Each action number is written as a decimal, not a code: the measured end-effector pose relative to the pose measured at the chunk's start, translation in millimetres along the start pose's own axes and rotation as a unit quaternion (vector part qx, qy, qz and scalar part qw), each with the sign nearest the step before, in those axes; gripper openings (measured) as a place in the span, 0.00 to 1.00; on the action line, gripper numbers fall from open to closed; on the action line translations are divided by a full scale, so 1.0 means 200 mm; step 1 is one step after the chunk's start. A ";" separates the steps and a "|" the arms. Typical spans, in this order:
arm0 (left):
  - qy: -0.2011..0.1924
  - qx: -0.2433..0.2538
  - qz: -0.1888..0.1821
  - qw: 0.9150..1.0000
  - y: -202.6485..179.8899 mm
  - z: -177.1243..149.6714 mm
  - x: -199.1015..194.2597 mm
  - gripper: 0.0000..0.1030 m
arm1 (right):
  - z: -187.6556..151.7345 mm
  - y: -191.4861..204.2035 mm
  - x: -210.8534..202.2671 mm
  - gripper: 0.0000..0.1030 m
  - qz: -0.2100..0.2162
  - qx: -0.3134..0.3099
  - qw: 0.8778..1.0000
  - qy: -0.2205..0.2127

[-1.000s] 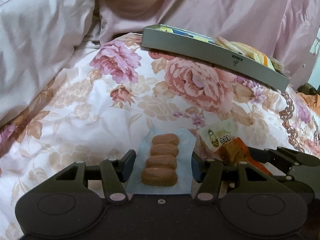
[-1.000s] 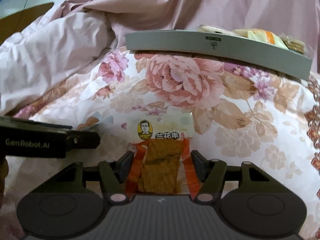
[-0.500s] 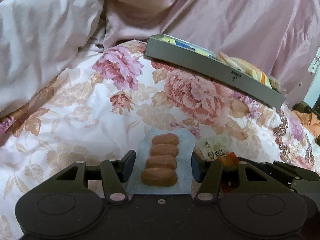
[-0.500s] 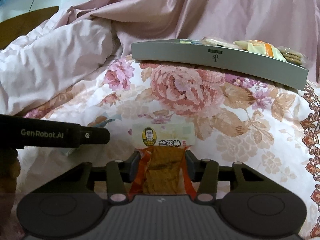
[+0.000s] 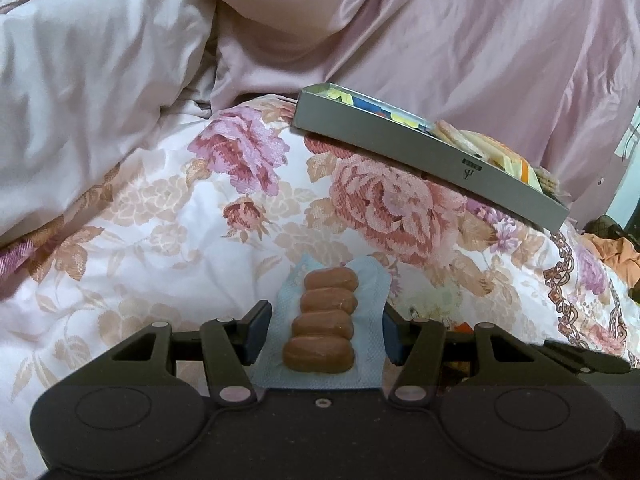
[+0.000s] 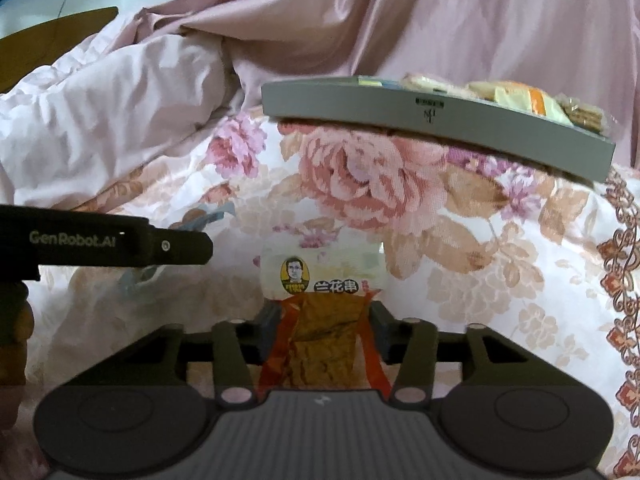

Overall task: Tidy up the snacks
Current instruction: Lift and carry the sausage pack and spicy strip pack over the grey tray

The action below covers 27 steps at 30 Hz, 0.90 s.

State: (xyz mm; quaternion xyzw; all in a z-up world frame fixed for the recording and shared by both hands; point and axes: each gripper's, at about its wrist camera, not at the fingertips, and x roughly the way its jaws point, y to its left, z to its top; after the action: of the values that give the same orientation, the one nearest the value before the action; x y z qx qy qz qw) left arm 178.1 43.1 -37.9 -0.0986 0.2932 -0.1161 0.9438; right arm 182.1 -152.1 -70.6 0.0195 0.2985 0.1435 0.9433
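A: What has the left tool [image 5: 325, 330] got?

B: A clear blue-edged sausage packet [image 5: 326, 322] with four small brown sausages in a row. Its pads sit against the packet's two side edges, pinching it, and the packet points toward the far side of the bed.

A: And the right tool [image 6: 325, 330]?

B: Its jaws are opening. The orange tofu snack packet [image 6: 324, 312] lies between them, its white label end sticking out past the fingertips. The pads look just clear of the wrapper edges.

A: Where does everything sit?

B: On the floral quilt [image 5: 168, 248] of a bed. The grey tray [image 5: 420, 152] rests on the quilt at the far right, tilted, with several wrapped snacks already inside it. A plain pink duvet [image 5: 100, 92] is bunched up at the far left.

A: Are the tools close together?

B: Side by side; from the right wrist view the left tool's black body enters from the left edge, beside the tofu packet.
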 end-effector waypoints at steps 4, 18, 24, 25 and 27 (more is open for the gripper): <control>-0.003 -0.003 0.000 1.000 0.00 0.00 0.00 0.57 | 0.03 -0.09 0.04 0.73 0.040 0.077 0.996 0.020; -0.022 -0.026 -0.003 0.999 0.04 0.04 -0.02 0.57 | 0.04 0.05 0.07 0.50 -0.019 -0.021 1.000 0.012; -0.031 -0.033 -0.006 0.999 0.04 0.06 -0.03 0.57 | 0.06 0.06 0.00 0.49 -0.017 -0.028 0.999 -0.025; -0.032 -0.034 -0.006 0.999 0.04 0.07 -0.04 0.57 | 0.07 0.06 -0.01 0.49 -0.017 -0.030 0.999 -0.032; -0.035 -0.035 -0.006 0.999 0.04 0.07 -0.04 0.57 | 0.08 0.07 -0.03 0.49 -0.018 -0.034 0.998 -0.050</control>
State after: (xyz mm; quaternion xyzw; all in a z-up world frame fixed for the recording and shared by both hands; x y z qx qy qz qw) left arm 181.3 55.3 -23.6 -0.1378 0.2629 -0.1078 0.9488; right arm 182.6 -140.2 -52.6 -0.0106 0.2462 0.1353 0.9597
